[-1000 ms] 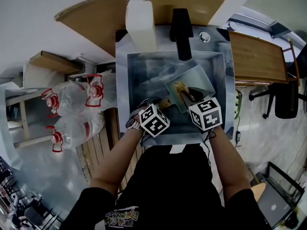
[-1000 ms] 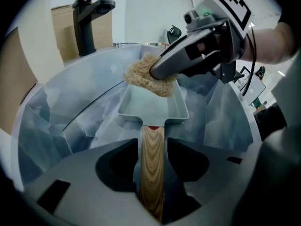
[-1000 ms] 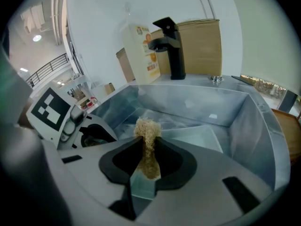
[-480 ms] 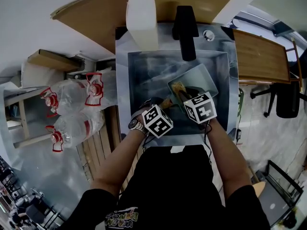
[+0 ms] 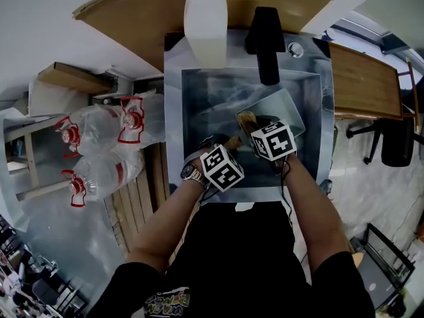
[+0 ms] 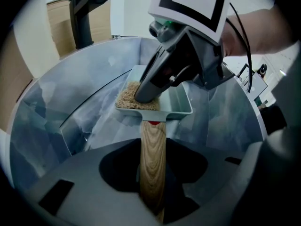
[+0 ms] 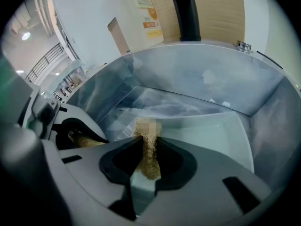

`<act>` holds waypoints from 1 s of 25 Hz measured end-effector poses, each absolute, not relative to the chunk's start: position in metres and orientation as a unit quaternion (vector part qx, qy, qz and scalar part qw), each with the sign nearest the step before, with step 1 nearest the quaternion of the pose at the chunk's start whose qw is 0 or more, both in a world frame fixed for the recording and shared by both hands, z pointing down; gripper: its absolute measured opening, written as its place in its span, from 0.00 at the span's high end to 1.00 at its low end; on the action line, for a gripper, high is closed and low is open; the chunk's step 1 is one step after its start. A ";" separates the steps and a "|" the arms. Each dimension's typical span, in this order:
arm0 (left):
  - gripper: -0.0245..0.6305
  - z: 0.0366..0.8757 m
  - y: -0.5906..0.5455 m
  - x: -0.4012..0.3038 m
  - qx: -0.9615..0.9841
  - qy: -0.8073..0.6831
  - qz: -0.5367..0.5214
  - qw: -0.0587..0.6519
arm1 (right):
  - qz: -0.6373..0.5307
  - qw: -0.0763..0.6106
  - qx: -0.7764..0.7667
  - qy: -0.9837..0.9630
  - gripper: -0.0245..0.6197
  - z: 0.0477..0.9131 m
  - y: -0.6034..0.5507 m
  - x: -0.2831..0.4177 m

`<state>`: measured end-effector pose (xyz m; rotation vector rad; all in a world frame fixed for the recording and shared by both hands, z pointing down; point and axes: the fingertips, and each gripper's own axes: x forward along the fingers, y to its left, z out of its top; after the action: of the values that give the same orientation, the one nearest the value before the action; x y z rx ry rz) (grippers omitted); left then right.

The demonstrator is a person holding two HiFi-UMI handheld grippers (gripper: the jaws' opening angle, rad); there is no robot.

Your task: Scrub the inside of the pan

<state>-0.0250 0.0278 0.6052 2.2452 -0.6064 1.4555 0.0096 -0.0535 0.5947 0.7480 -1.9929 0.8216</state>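
Now, left gripper (image 6: 153, 171) jaws just closing, clamped on wooden handle (image 6: 153, 147) of the pan (image 6: 181, 105), right gripper (image 7: 146, 171) pinching narrow a tan scrub pad (image 7: 150, 152) (pressed inside the pan).

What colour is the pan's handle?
The square pale-green pan has a light tan, wood-grain handle; clearest in the left gripper view.

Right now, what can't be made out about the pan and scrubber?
Pan floor under the scrubber: left gripper view, the right gripper covers it.
Scrubber's far end: right gripper view, blurred over.
Jug cap: head view, cut by the top edge.
Poster print: right gripper view, too small.
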 end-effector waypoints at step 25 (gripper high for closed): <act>0.71 0.605 0.029 -0.025 0.802 -0.215 0.520 0.201 | 0.329 0.454 0.349 -0.751 0.82 0.604 -0.095 0.073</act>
<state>-0.0253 0.0290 0.6052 2.2400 -0.6018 1.4523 0.0731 -0.0946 0.6036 0.8619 -1.8539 0.8121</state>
